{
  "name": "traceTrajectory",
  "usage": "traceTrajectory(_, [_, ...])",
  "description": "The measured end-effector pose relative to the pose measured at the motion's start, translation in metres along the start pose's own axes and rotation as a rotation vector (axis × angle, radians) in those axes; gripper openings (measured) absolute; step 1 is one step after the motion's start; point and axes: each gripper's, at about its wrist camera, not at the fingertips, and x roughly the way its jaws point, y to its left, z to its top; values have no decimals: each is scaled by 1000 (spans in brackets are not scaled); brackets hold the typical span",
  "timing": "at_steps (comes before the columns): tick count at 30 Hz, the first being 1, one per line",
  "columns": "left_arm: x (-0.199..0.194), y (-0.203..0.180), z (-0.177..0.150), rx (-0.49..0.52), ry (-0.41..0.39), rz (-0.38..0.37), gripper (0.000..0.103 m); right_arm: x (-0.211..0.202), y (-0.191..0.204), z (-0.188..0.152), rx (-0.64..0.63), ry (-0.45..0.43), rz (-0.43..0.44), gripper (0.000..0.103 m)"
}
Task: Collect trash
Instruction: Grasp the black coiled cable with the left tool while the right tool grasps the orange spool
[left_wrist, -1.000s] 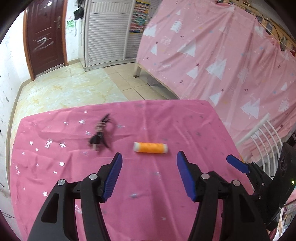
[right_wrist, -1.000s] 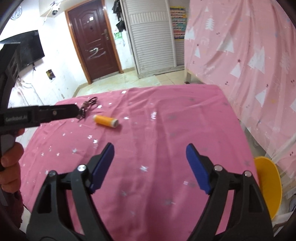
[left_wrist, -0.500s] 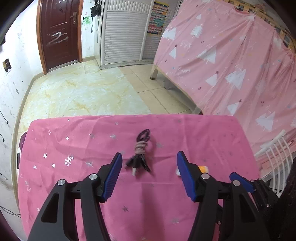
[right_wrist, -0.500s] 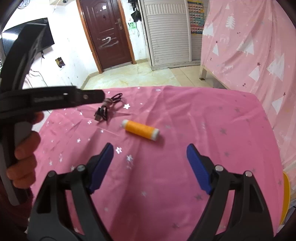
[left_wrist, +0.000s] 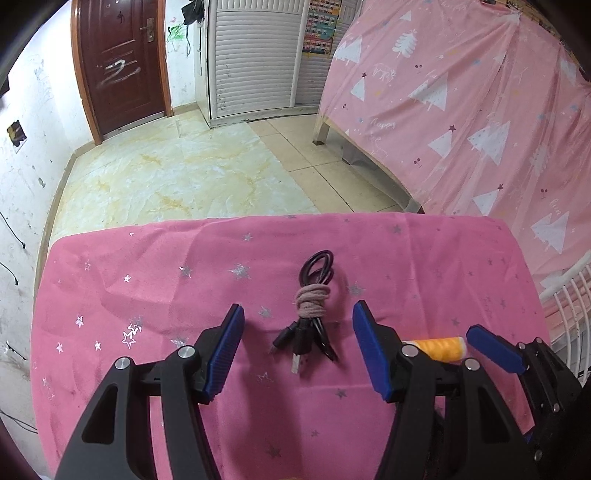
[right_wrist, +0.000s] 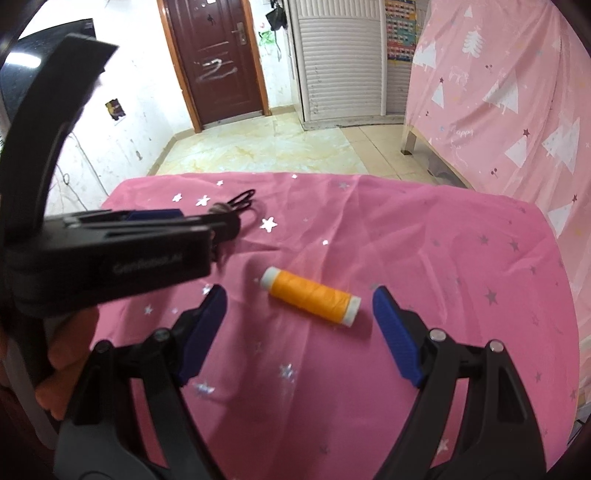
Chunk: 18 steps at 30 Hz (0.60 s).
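Observation:
A coiled black cable (left_wrist: 312, 310) tied with a brownish band lies on the pink star-print tablecloth (left_wrist: 147, 280). My left gripper (left_wrist: 297, 343) hovers over it, open, the cable's plug end lying between the blue pads without touching them. An orange thread spool (right_wrist: 310, 295) with white ends lies to the right; in the left wrist view the orange spool (left_wrist: 439, 347) shows behind the right finger. My right gripper (right_wrist: 299, 317) is open with the spool between its pads, untouched. In the right wrist view the cable (right_wrist: 236, 206) is partly hidden by the left gripper's body.
The table's far edge (left_wrist: 258, 219) drops to a tiled floor. A pink tree-print curtain (left_wrist: 480, 110) hangs on the right. A white rack (left_wrist: 569, 295) stands at the right edge. A hand (right_wrist: 62, 350) holds the left gripper's handle.
Both grippers moved forward and down over the table. The cable now sits between the left pads and the spool between the right pads. Neither jaw opening has changed.

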Motion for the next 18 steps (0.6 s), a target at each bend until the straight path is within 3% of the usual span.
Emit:
traceTrajectory(10, [9,-7,1,37,-7,44,40,13,-6,9,33,29,-29,77])
traceTrajectory(14, [9,-17,-3,89,-16,77,33,14,-4,11,14,26,-64,55])
traceTrajectory(18, [5,-20,-8,104,-21,87,26,13,-3,9,-2,26,-59,55])
